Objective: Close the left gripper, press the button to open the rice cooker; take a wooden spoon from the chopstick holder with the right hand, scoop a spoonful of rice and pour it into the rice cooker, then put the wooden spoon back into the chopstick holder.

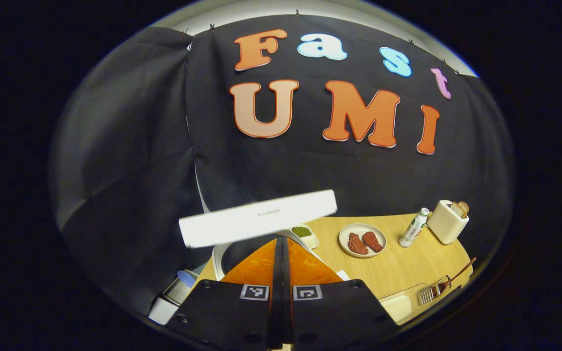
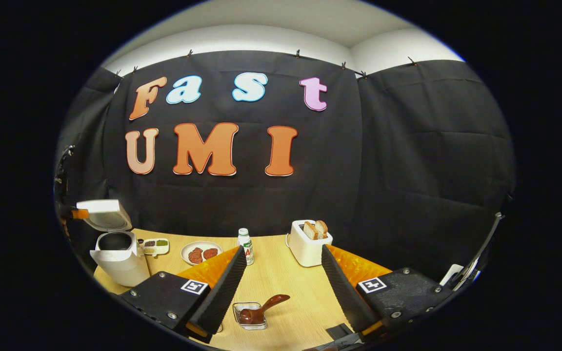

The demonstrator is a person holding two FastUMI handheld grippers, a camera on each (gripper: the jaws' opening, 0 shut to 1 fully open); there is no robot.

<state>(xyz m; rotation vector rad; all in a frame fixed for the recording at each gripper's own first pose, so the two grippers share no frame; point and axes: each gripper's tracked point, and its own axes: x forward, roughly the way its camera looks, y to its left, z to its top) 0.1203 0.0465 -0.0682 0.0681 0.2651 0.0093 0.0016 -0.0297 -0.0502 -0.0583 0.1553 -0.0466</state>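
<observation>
- Rice cooker [image 2: 117, 258]: lid up, far left on the table.
- Left gripper [image 1: 281, 273]: fingers pressed together, holding nothing, at the cooker.
- Right gripper [image 2: 281, 287]: fingers spread wide, empty.
- Wooden spoon [image 2: 261, 310]: in chopstick holder [image 2: 250, 316], just ahead between right fingers, handle slanting up-right.

The left gripper view sits close above the open rice cooker [image 1: 242, 243], while the right gripper view looks across the desk [image 2: 281, 285] from farther back; both share the toaster [image 2: 306, 243].
</observation>
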